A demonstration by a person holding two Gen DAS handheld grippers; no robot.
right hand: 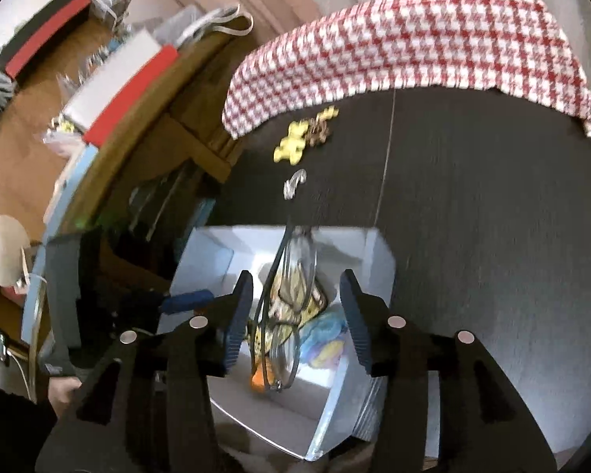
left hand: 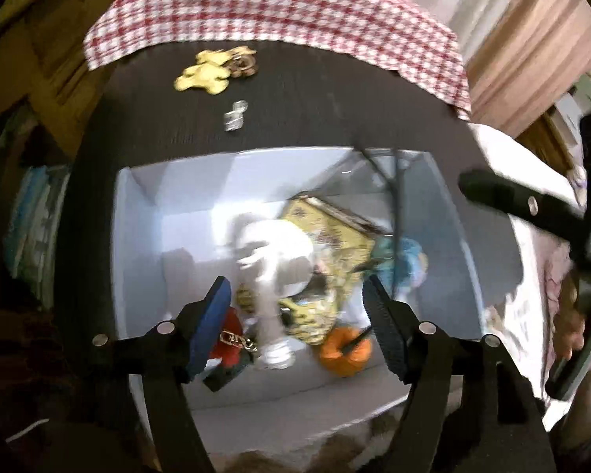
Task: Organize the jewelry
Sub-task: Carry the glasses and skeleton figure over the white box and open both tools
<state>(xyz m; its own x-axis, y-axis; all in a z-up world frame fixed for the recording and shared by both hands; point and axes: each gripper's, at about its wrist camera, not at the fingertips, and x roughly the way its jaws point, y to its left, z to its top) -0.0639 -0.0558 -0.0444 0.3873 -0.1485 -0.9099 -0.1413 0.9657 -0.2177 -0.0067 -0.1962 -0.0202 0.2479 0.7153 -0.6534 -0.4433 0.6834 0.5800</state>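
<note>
A white open box (left hand: 138, 236) sits on a dark table (left hand: 295, 110) and holds a white skeleton charm (left hand: 274, 260), a yellow patterned pouch (left hand: 335, 244), an orange pumpkin (left hand: 344, 351), a red charm (left hand: 228, 339) and a blue plush (left hand: 402, 260). My left gripper (left hand: 297, 307) is open above the box, empty. My right gripper (right hand: 295, 315) is open over the box (right hand: 378, 260); a pair of glasses (right hand: 291, 307) hangs blurred between its jaws, untouched. A yellow bear charm (left hand: 203, 71) and a silver piece (left hand: 235, 115) lie on the table beyond.
A red-and-white checked cloth (left hand: 275, 12) covers the table's far edge. A brown charm (left hand: 242, 62) lies by the bear. Shelves with books and boxes (right hand: 98, 90) stand to the left. The right gripper's body (left hand: 532, 213) shows at the right of the left view.
</note>
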